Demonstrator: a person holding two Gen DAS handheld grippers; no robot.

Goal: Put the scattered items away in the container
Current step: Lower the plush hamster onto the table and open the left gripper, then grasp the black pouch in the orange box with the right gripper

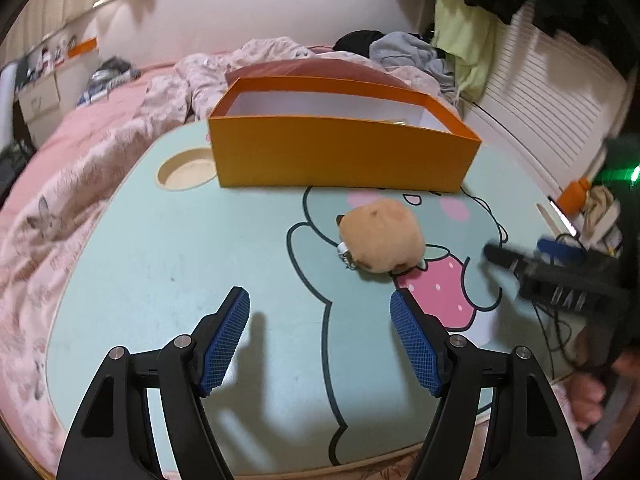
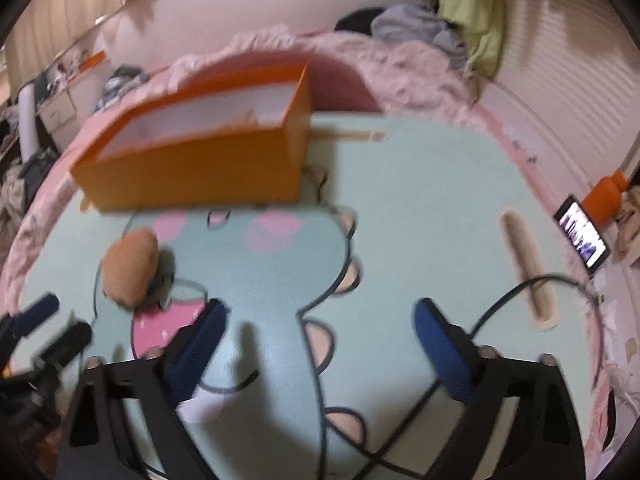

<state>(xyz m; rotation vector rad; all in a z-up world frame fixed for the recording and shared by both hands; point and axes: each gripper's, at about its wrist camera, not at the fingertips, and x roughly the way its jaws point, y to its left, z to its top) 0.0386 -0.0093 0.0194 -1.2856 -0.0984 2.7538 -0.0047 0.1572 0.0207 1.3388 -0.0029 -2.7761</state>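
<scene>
From the left wrist, the left gripper (image 1: 320, 308) stood with its jaws wide apart and nothing between them, its blue pads (image 1: 228, 340) hanging over the pale green table (image 1: 160, 248). Just ahead of the right-hand pad, and not touching it, a round tan plush toy (image 1: 380, 236) lay on the cartoon print, with a small metal clasp on its near-left side. Farther ahead, beyond the toy, the orange box (image 1: 340, 156) sat open-topped on the table, its white inside showing. A round cup recess (image 1: 186, 170) lay ahead to the left, beside the box. Off to the right, the right gripper (image 1: 516, 256) reached in over the table edge, blurred.

From the right wrist, the right gripper (image 2: 320, 312) was also spread wide and empty above the table (image 2: 420, 184); the picture was blurred. The plush toy (image 2: 130, 274) lay ahead and to the left, clear of the left-hand pad. The orange box (image 2: 192, 172) stood farther ahead on the left, behind the toy. The left gripper (image 2: 56, 320) showed at the far left, near the toy. A black cable (image 2: 516, 292) curved across the table to the right, and a phone (image 2: 582, 240) lay lit beyond the table's right edge, next to an orange bottle (image 2: 604, 196).
</scene>
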